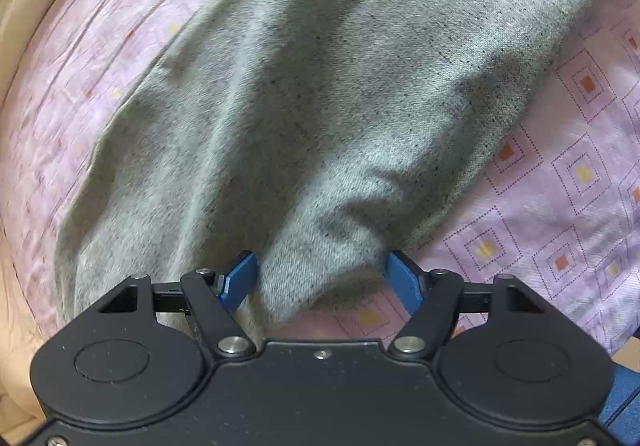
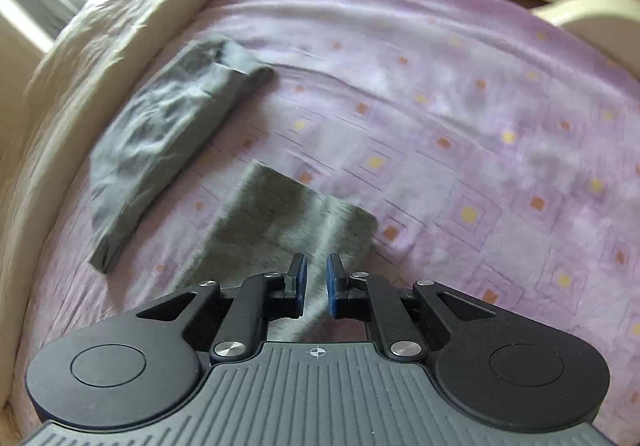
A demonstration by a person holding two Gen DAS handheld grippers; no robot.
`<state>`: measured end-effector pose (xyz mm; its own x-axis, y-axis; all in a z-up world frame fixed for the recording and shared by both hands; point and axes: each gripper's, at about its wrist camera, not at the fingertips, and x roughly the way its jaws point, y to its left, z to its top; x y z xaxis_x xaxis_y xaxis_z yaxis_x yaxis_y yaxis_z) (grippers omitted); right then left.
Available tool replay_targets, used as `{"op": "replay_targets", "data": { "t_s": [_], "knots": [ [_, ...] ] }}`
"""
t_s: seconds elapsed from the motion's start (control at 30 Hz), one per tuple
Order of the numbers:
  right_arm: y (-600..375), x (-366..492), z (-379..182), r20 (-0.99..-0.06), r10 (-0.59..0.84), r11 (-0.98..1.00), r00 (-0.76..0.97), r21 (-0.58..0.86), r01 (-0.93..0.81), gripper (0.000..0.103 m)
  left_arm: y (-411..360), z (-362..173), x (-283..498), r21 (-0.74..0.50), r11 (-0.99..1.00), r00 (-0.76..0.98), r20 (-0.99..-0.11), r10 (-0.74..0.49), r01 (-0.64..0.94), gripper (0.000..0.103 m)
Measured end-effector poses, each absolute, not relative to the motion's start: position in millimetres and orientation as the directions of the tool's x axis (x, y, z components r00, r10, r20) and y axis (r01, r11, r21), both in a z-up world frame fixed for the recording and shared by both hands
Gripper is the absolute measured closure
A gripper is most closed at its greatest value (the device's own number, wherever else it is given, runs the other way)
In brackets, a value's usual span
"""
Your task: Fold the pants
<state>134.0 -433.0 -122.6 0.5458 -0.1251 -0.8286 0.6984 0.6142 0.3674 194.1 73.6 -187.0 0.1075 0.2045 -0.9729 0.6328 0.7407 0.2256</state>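
The grey pants (image 1: 304,106) fill the middle of the left wrist view, a bunched corner lying between the spread blue fingers (image 1: 240,278) of the left gripper (image 1: 322,274). In the right wrist view, the right gripper (image 2: 317,284) pinches a pants fold (image 2: 288,222) at lower centre, fingers nearly together. One darker folded garment (image 2: 168,134) lies at upper left on the pink bedsheet (image 2: 480,126). No readable writing shows

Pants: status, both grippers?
Left gripper open around a fold of grey pants. Right gripper shut on pants. Folded dark garment lies apart.
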Motion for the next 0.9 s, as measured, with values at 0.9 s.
{"op": "replay_targets", "data": {
  "t_s": [0.9],
  "knots": [
    [-234.3,214.1,-119.6,-0.808,0.346,0.864,0.477,0.473,0.175,0.092,193.1,-106.7,211.2,0.217,0.958,0.336,-0.931,0.145,0.188,0.031]
  ]
}}
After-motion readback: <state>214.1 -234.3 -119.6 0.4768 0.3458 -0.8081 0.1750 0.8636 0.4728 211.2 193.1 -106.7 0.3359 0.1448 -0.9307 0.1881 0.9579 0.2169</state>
